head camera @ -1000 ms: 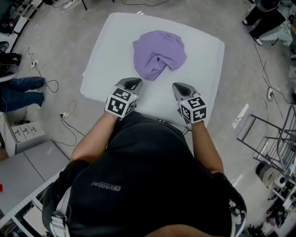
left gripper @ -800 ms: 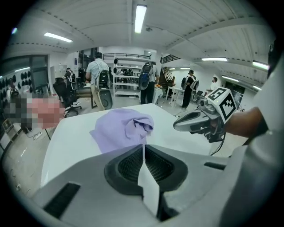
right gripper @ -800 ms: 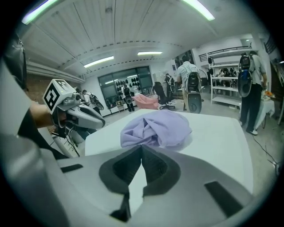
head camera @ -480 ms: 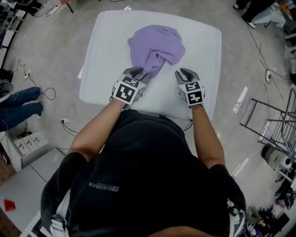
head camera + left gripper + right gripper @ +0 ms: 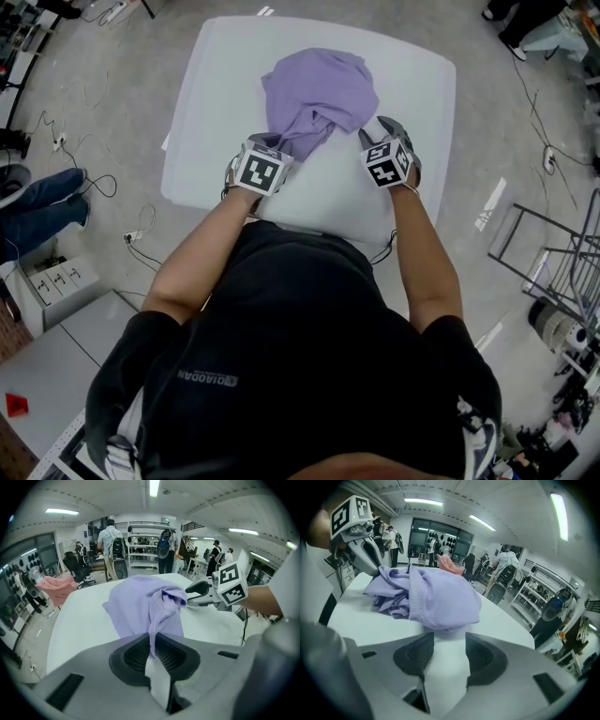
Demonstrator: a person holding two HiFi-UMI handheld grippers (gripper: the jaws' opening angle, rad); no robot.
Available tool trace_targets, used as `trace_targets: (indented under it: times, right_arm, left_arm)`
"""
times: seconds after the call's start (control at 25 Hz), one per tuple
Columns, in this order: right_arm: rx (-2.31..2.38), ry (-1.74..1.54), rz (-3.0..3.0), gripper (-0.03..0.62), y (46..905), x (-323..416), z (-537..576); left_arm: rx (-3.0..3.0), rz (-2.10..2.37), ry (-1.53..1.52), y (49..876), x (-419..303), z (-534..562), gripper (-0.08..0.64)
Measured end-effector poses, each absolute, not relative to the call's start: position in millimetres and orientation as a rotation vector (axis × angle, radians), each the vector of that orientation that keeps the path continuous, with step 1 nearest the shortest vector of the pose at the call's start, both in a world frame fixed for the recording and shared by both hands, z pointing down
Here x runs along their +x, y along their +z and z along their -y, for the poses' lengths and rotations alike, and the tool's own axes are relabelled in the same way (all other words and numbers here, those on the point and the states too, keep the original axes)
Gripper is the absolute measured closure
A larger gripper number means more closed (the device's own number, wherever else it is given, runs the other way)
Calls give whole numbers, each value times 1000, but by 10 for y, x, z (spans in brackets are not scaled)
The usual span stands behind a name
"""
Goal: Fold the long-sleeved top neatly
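Note:
A crumpled lilac long-sleeved top point(image 5: 319, 89) lies on the far half of the white table point(image 5: 202, 141). My left gripper point(image 5: 274, 142) sits at the top's near left edge. In the left gripper view a strand of the top point(image 5: 140, 606) runs down between my left gripper's point(image 5: 152, 646) pads; the jaws have just been closing and pinch it. My right gripper point(image 5: 389, 125) is at the top's near right edge. Its jaws have just been opening and my right gripper point(image 5: 449, 641) stands wide with only table between the pads, the top point(image 5: 436, 597) just ahead.
The table's near edge is against the person's body. Cables point(image 5: 103, 178) trail over the floor at left, beside a person's legs in jeans point(image 5: 37, 211). A metal rack point(image 5: 562, 262) stands at right. Several people and shelves fill the room's far side point(image 5: 164, 545).
Both grippers moved forward from the table's near edge up to the top. The left one took hold of a fold of fabric. The right one went from shut to wide open.

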State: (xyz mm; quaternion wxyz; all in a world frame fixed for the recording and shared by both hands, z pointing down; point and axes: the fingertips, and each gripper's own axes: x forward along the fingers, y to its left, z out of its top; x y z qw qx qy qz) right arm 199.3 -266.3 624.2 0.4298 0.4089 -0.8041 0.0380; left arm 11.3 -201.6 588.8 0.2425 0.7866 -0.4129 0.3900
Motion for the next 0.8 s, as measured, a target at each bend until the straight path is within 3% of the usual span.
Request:
trace_targets:
  times: [0.36, 0.44, 0.56, 0.8]
  right_arm:
    - [1122, 230, 2122, 381, 6077, 1919, 2975]
    - [1127, 252, 2192, 419, 5972, 1842, 3019]
    - [1132, 246, 2265, 554, 5786, 1711, 3057]
    - [1235, 184, 2326, 563, 5153, 1597, 3090]
  left_arm:
    - [2130, 1297, 911, 5354, -543, 1907, 520]
    - [2129, 1323, 899, 5279, -631, 1887, 520]
    - [2140, 1364, 873, 5153, -823, 1892, 520]
    - [2184, 1479, 778, 4703, -1306, 2055, 523]
